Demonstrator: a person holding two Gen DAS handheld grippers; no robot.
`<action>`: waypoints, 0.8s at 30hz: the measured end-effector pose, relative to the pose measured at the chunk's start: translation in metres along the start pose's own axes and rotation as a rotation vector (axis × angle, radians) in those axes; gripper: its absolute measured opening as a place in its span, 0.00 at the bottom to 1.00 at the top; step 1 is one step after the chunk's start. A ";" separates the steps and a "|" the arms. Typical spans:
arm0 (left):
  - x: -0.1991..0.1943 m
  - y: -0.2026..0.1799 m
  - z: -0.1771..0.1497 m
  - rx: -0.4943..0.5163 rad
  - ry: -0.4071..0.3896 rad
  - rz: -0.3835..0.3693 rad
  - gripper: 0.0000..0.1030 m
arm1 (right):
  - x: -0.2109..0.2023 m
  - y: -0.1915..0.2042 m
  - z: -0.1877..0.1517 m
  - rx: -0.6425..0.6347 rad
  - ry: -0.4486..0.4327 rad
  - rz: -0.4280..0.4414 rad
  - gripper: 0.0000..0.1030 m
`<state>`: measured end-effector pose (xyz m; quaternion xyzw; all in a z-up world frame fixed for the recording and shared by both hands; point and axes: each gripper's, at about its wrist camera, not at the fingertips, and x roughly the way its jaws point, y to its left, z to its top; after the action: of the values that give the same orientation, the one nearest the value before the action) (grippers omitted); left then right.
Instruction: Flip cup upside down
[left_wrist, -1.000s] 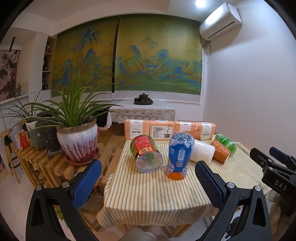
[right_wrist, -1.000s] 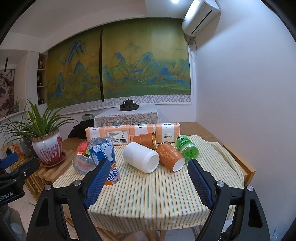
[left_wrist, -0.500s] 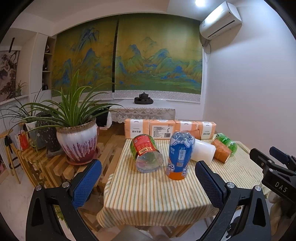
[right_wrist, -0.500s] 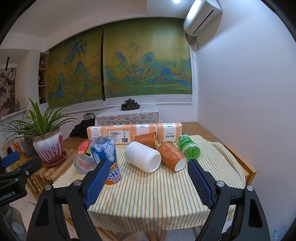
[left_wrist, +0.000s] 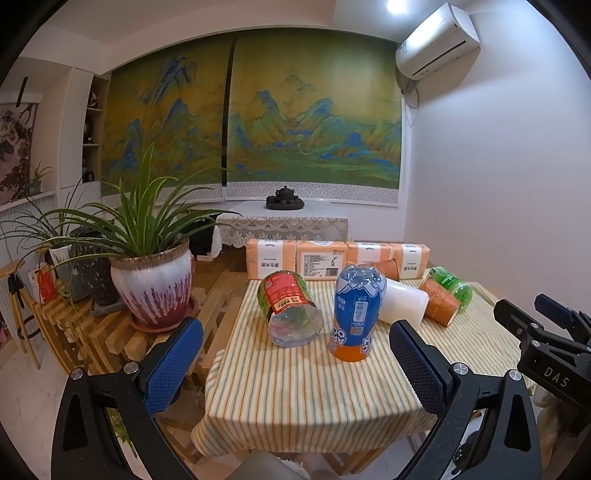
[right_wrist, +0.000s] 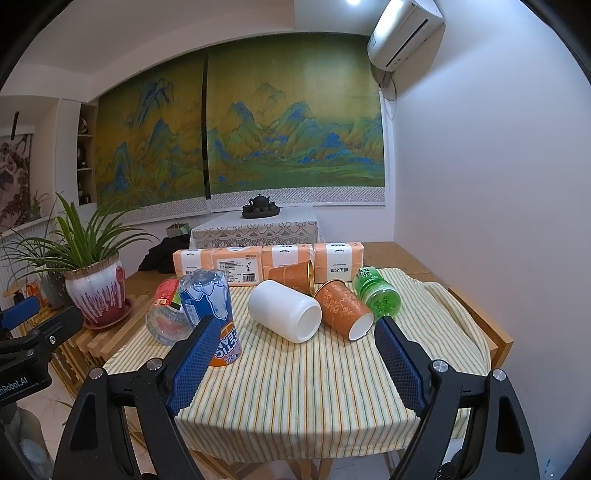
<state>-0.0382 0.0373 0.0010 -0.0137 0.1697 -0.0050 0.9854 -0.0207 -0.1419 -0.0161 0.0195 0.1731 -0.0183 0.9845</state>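
Note:
Several cups lie on a striped tablecloth (right_wrist: 295, 387). A white cup (right_wrist: 284, 311) (left_wrist: 404, 302) rests on its side, mouth toward me. Beside it an orange patterned cup (right_wrist: 341, 309) (left_wrist: 439, 301) also lies tipped, with a second orange cup (right_wrist: 291, 275) behind. A blue and orange cup (left_wrist: 354, 314) (right_wrist: 214, 314) stands upside down. A red-labelled clear cup (left_wrist: 288, 306) and a green cup (right_wrist: 376, 291) lie on their sides. My left gripper (left_wrist: 295, 365) and right gripper (right_wrist: 291, 354) hover open before the table's near edge, holding nothing.
Orange tissue packs (left_wrist: 332, 258) (right_wrist: 266, 258) line the table's far edge. A potted plant (left_wrist: 151, 284) (right_wrist: 96, 291) stands on a slatted wooden bench to the left. A teapot set (right_wrist: 260, 206) sits on a far table. The white wall is close on the right.
The right wrist view has drifted slightly, shifting the scene a little to the right. The cups have not moved and both grippers stay open.

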 end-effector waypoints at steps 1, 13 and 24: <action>0.000 -0.001 0.000 0.001 0.000 -0.001 0.99 | 0.000 0.000 0.000 0.000 -0.001 -0.001 0.80; 0.002 -0.001 0.001 0.004 0.002 0.000 0.99 | 0.002 -0.001 -0.002 -0.001 0.001 -0.002 0.80; 0.006 -0.002 0.000 0.016 0.000 0.003 0.99 | 0.006 -0.003 -0.005 -0.003 0.013 0.000 0.80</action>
<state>-0.0324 0.0348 -0.0011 -0.0056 0.1698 -0.0050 0.9854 -0.0169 -0.1444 -0.0226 0.0179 0.1795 -0.0180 0.9834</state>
